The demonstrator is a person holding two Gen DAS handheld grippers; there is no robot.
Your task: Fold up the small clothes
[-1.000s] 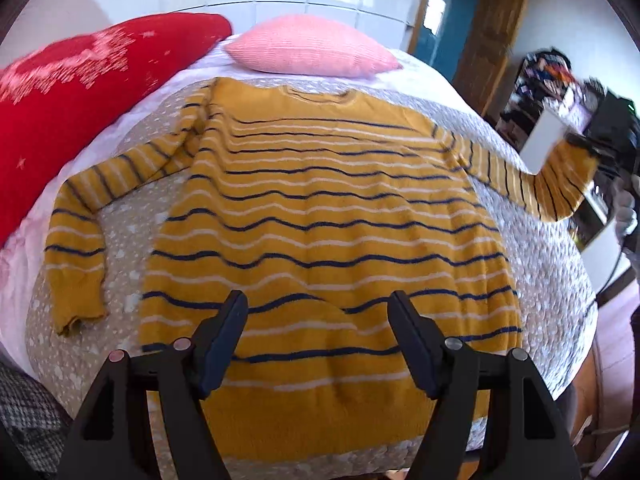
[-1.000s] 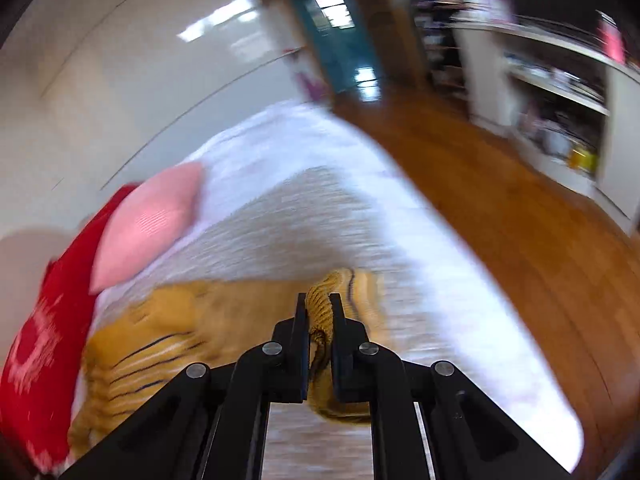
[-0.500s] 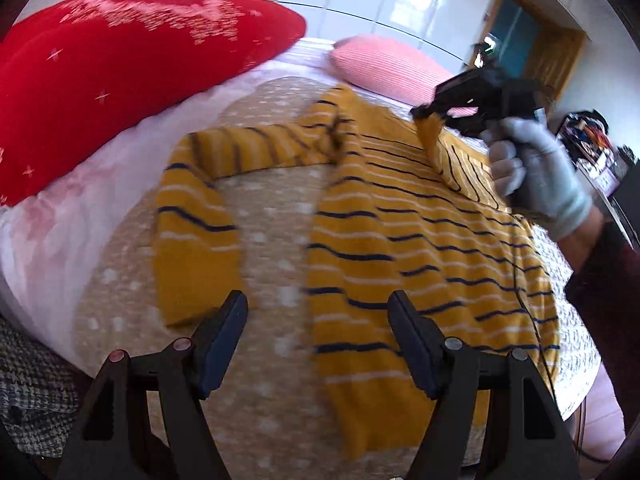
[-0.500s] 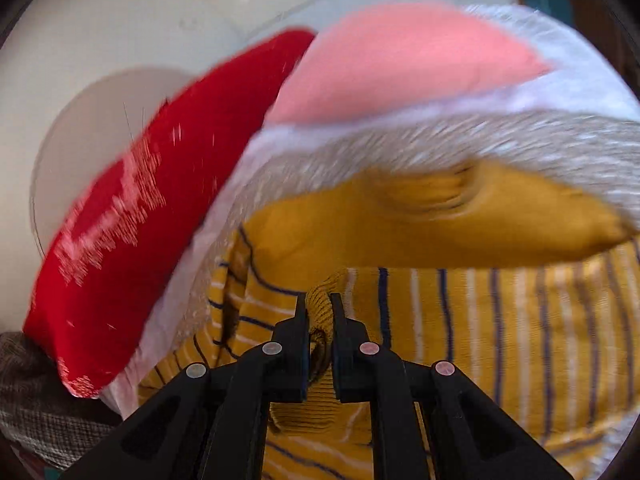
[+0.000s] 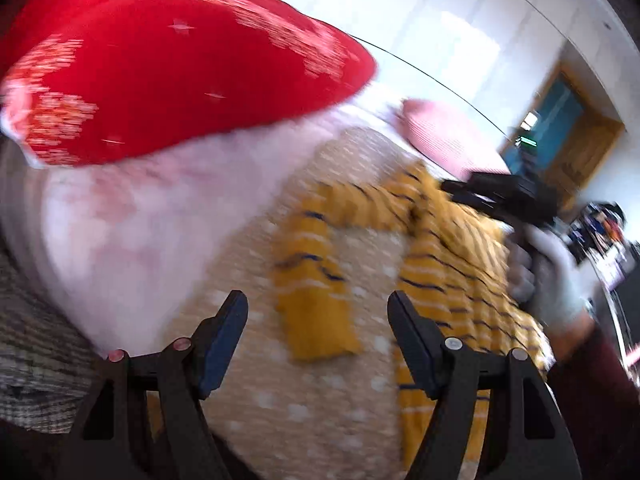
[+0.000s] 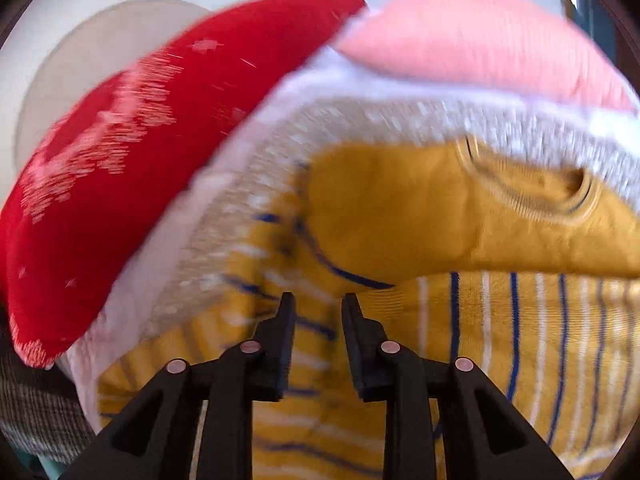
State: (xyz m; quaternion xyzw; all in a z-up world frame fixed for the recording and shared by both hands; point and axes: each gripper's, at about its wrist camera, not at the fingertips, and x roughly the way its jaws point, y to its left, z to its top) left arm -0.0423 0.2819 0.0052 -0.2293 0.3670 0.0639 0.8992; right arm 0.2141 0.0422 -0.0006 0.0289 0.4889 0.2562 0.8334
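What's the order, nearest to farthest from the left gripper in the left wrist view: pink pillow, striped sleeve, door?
From the left gripper:
1. Striped sleeve, lying on the bedspread just ahead, between the fingers' lines.
2. Pink pillow, at the head of the bed, up and right.
3. Door, beyond the bed, far right.

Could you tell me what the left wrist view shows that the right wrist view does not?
Only the left wrist view shows the gloved hand, the doorway and the sweater's outstretched sleeve ahead of the open left hand-held gripper.

Only the right wrist view shows the sweater's neckline and the right hand-held gripper from behind, jaws opening, nothing pinched between them.

Both show the striped yellow sweater, red pillow, pink pillow and speckled bedspread.
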